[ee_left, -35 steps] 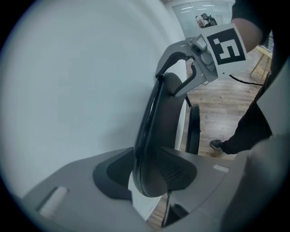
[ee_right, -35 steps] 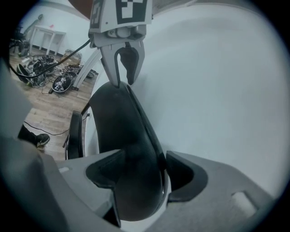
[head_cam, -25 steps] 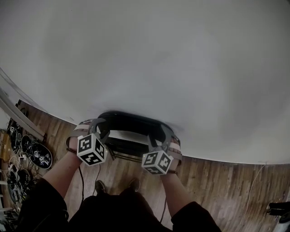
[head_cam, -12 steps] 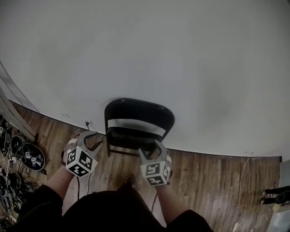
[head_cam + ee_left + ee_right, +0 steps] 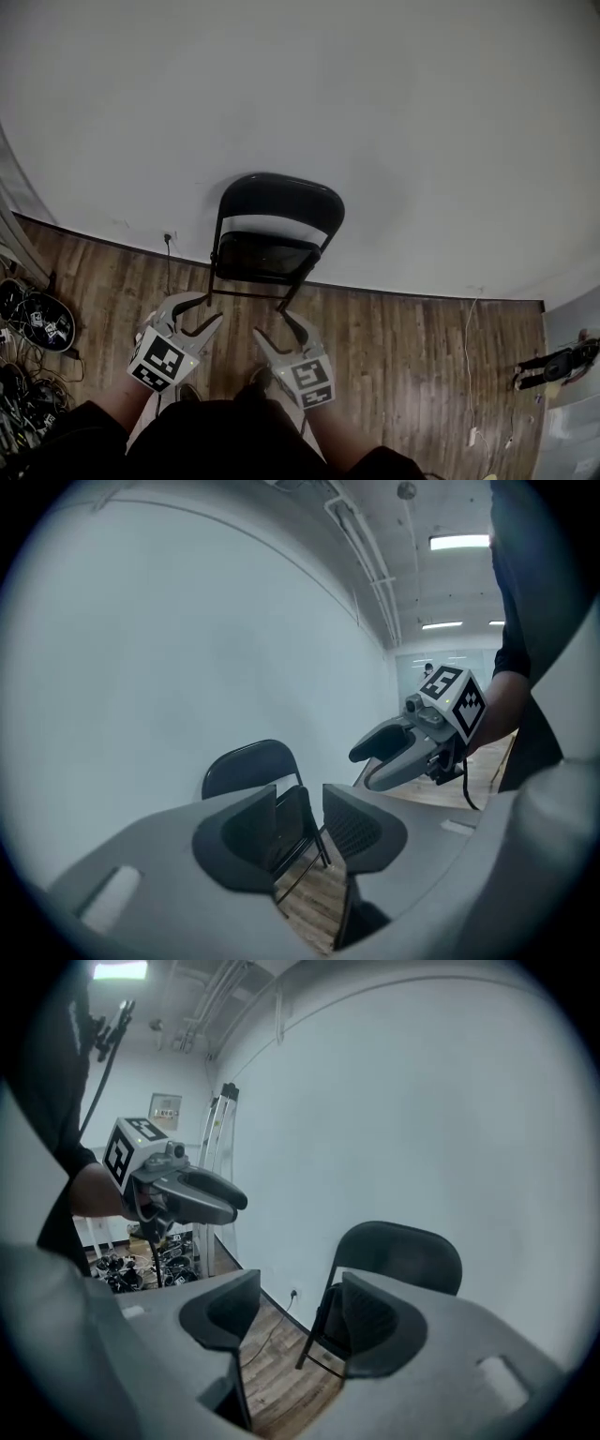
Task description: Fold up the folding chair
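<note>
Folding chair point(image 5: 281, 199), black, stands folded flat and upright against the white wall point(image 5: 394, 112), with its feet on the wooden floor point(image 5: 412, 352). Both grippers are held low in front of the person, well apart from the chair and pointing toward it. The left gripper point(image 5: 199, 309) has its fingers spread, with nothing between them. The right gripper point(image 5: 272, 325) is spread wider and also empty, though its jaws have just been closing a little
</note>
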`<control>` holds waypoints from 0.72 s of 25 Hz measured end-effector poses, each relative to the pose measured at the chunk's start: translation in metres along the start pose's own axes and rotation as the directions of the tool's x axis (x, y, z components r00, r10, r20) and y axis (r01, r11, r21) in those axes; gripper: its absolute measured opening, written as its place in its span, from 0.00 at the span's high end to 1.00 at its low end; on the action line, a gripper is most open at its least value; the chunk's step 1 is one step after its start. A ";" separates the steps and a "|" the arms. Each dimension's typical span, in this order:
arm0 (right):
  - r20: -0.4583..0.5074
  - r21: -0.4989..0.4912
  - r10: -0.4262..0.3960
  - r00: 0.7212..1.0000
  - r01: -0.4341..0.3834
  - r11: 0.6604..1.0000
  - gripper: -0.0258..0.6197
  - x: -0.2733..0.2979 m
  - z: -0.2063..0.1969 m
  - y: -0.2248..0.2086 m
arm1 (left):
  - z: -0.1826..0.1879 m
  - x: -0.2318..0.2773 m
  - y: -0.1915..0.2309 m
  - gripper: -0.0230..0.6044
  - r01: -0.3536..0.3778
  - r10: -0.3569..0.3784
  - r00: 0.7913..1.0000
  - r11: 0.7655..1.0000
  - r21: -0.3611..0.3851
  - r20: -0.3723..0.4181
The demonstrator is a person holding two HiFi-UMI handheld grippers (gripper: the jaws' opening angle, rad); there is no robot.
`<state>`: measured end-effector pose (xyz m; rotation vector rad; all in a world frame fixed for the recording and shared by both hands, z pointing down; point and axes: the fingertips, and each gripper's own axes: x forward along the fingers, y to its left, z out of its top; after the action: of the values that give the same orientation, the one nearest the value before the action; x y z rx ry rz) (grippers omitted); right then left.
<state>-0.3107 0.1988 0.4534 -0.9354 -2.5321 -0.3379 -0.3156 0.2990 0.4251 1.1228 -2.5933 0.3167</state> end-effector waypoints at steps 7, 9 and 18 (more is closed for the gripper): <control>0.146 0.051 0.069 0.987 -0.077 0.996 0.57 -0.055 0.025 0.025 | 0.029 -0.022 -0.059 0.72 0.030 -0.027 0.997 0.999 -0.039 0.074; 0.169 0.073 0.085 0.982 -0.098 0.993 0.59 -0.071 0.025 0.023 | 0.039 -0.023 -0.075 0.73 0.027 -0.022 0.996 0.998 -0.062 0.082; 0.270 0.121 0.155 0.950 -0.193 0.974 0.73 -0.114 0.024 0.003 | 0.071 0.002 -0.135 0.83 0.073 -0.067 0.994 0.995 -0.069 0.088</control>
<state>-0.2376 0.1461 0.3800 -1.2025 -2.6349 0.0271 -0.2306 0.1852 0.3712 1.2236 -2.6088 0.1612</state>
